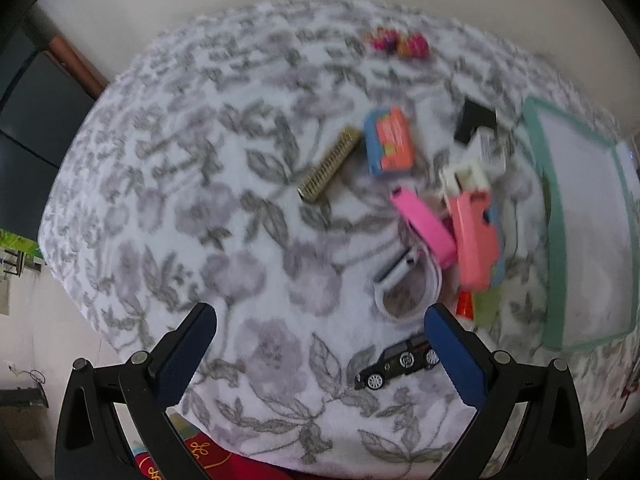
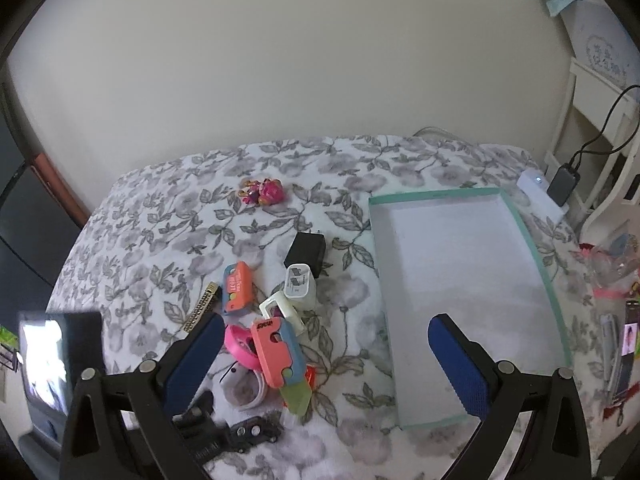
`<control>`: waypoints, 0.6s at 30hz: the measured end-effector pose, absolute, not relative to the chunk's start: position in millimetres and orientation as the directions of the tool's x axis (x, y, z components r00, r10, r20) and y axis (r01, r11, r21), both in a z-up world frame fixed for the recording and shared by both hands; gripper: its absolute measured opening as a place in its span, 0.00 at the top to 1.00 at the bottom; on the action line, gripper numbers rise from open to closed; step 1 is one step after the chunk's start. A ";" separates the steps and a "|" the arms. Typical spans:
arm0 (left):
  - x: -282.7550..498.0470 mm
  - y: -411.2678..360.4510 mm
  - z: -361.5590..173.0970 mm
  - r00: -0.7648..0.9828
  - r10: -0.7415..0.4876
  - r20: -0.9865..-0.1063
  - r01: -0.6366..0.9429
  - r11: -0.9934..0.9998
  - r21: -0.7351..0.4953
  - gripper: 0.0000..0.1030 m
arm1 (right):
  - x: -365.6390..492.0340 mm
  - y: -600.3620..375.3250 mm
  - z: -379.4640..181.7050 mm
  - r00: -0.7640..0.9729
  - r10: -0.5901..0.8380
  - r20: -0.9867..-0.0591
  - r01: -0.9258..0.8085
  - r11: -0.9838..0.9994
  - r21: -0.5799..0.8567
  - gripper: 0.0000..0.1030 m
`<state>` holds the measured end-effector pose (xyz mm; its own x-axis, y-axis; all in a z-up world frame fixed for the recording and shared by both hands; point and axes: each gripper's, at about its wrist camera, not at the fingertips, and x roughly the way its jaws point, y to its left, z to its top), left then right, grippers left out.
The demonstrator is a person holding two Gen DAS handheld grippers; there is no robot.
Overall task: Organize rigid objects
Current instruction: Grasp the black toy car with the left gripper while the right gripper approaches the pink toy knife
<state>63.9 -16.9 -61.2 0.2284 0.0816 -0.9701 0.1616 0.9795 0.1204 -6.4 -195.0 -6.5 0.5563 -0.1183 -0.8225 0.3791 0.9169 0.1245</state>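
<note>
On a floral bedspread lies a loose pile: a black toy car (image 1: pixel 394 362) (image 2: pixel 252 432), a pink and blue toy knife (image 1: pixel 474 240) (image 2: pixel 280 354), a pink clip (image 1: pixel 424 226) (image 2: pixel 240 342), an orange and blue case (image 1: pixel 390 142) (image 2: pixel 237 288), a gold comb (image 1: pixel 330 164) (image 2: pixel 202 308), a black charger (image 1: pixel 474 120) (image 2: pixel 306 254) and a white charger (image 2: pixel 300 284). An empty tray with a green rim (image 1: pixel 550 184) (image 2: pixel 546 276) lies right of them. My left gripper (image 1: pixel 320 320) hovers open near the car. My right gripper (image 2: pixel 326 330) is open above the pile.
A pink toy figure (image 1: pixel 400 42) (image 2: pixel 262 192) sits at the far side of the bed. A white box (image 2: pixel 538 190) and a dark power bank (image 2: pixel 562 184) with a cable lie past the tray. More small items (image 2: pixel 616 320) crowd the right edge. A wall runs behind.
</note>
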 end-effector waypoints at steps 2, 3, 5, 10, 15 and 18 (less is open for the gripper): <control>61.2 -20.6 -70.8 0.211 0.083 -0.974 0.189 0.974 0.124 0.00 | 0.6 -198.2 -14.7 0.553 -0.094 -0.828 0.377 0.914 0.149 0.00; 57.4 -26.2 -77.2 0.202 0.091 -0.975 0.220 0.966 0.136 0.00 | 3.6 -199.4 -19.9 0.553 -0.071 -0.830 0.368 0.915 0.167 0.00; 53.8 -32.8 -86.0 0.186 0.098 -0.978 0.266 0.953 0.146 0.00 | 7.6 -203.1 -31.1 0.544 -0.033 -0.839 0.365 0.909 0.200 0.01; 52.0 -37.6 -100.6 0.145 0.079 -0.986 0.305 0.945 0.120 0.00 | 6.5 -217.6 -56.9 0.501 0.035 -0.865 0.377 0.890 0.254 0.04; 49.2 -37.8 -103.7 0.127 0.046 -0.991 0.312 0.947 0.084 0.00 | 0.2 -226.6 -86.4 0.423 0.061 -0.904 0.416 0.873 0.254 0.12; 44.5 -45.7 -107.0 0.113 0.024 -0.993 0.331 0.942 0.061 0.01 | 0.0 -224.1 -96.0 0.397 0.076 -0.915 0.408 0.878 0.250 0.13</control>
